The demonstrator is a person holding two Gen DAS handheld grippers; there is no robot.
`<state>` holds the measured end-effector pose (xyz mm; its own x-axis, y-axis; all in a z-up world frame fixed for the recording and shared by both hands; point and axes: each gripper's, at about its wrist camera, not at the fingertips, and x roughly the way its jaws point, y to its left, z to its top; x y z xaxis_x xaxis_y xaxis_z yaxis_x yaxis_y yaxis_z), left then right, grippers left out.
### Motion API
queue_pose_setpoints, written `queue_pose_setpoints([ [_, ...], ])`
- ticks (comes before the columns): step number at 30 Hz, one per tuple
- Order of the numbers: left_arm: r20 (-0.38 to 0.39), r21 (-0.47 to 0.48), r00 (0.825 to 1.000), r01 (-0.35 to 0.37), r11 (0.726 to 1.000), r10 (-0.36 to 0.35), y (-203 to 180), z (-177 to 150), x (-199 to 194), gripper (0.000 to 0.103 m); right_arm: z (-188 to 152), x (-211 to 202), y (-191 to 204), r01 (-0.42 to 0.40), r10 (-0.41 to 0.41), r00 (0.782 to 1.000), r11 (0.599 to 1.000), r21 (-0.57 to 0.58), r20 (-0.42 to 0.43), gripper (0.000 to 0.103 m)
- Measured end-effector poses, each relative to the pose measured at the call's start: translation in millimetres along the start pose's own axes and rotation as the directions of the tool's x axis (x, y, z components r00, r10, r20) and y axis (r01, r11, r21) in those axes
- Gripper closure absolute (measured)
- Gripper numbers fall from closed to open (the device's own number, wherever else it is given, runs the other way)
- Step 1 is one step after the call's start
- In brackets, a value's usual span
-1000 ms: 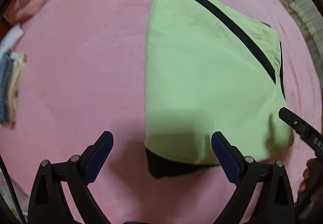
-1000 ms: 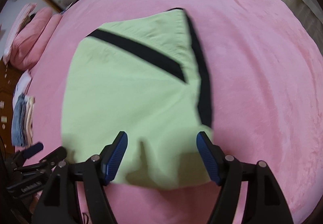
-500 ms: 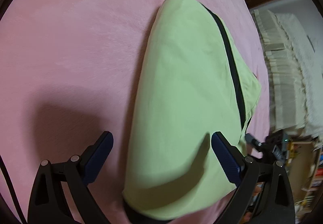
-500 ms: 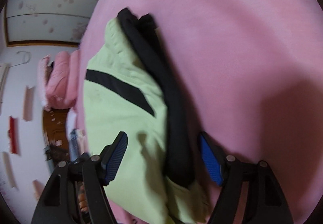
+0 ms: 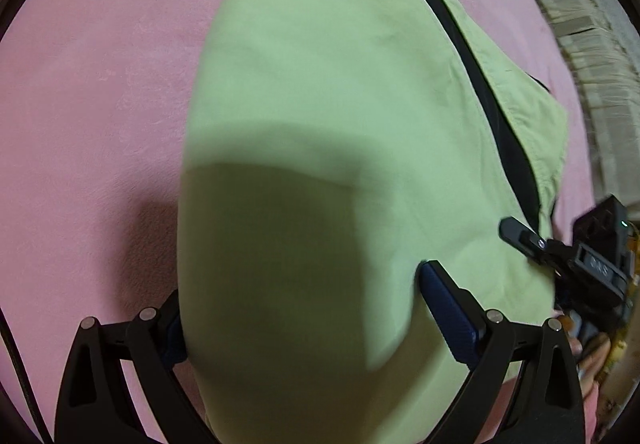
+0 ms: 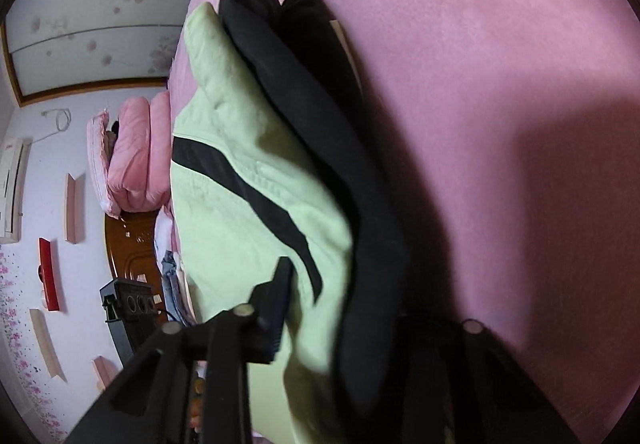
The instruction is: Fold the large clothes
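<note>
The folded light-green garment [image 5: 320,124] with its black stripe [image 5: 480,84] lay on the pink bedspread [image 5: 80,104], filling my left wrist view from twelve o'clock down to six. In my right wrist view its black edge [image 6: 320,148] ran from eleven o'clock down toward six, bunched along the green cloth. My left gripper [image 5: 304,320] stood spread wide, the garment's near end lying between its fingers; I could not tell whether either pad pressed on it. My right gripper [image 6: 344,328] was closing, with the green and black edge between its jaws; the right-hand finger was buried behind the black fabric, so I could not tell how firmly it pinched. From the left camera that gripper showed at four o'clock, at the garment's corner. Pink folded bedding [image 6: 136,156] sat at nine o'clock against the wall [image 6: 44,180].
</note>
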<state>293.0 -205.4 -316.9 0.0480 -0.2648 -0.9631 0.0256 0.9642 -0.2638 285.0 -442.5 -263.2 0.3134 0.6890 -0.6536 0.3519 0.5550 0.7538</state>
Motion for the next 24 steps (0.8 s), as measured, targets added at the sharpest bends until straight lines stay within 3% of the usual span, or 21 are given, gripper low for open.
queue_pose_setpoints([
  [3, 0.045, 0.025, 0.995, -0.088, 0.996, 0.086, -15.7, -8.8, -8.0, 0.015, -8.9, -0.6, 6.3, 0.017, -0.016, 0.999, 0.999, -0.028, 0.034, 0.088],
  [6, 0.089, 0.026, 0.985, -0.150, 0.988, 0.147, -27.9, -17.2, -20.0, 0.032, -15.6, -5.4, 18.6, 0.047, -0.044, 0.997, 0.998, -0.049, 0.062, 0.091],
  [8, 0.099, 0.018, 0.982, -0.165, 0.986, 0.162, -32.0, -21.1, -27.6, 0.044, -20.6, -6.9, 33.2, 0.075, -0.068, 0.994, 0.994, -0.083, 0.083, 0.091],
  [11, 0.107, 0.027, 0.981, -0.166, 0.986, 0.162, -35.2, -28.6, -36.6, 0.055, -35.8, -13.9, 51.4, 0.081, -0.067, 0.992, 0.987, -0.136, 0.102, 0.092],
  [13, 0.108, 0.047, 0.982, -0.162, 0.986, 0.157, -36.9, -37.7, -41.4, 0.059, -47.4, -21.0, 57.8, 0.092, -0.073, 0.990, 0.982, -0.166, 0.117, 0.092],
  [19, 0.097, 0.037, 0.987, -0.135, 0.990, 0.130, -23.0, -86.8, -63.0, 0.062, -105.2, -35.8, 87.3, 0.251, -0.207, 0.962, 0.928, -0.277, 0.180, 0.093],
  [24, 0.051, 0.029, 0.993, -0.104, 0.994, 0.102, 1.9, -131.3, -85.0, 0.063, -162.5, -42.7, 103.6, 0.330, -0.288, 0.942, 0.888, -0.319, 0.173, 0.093],
])
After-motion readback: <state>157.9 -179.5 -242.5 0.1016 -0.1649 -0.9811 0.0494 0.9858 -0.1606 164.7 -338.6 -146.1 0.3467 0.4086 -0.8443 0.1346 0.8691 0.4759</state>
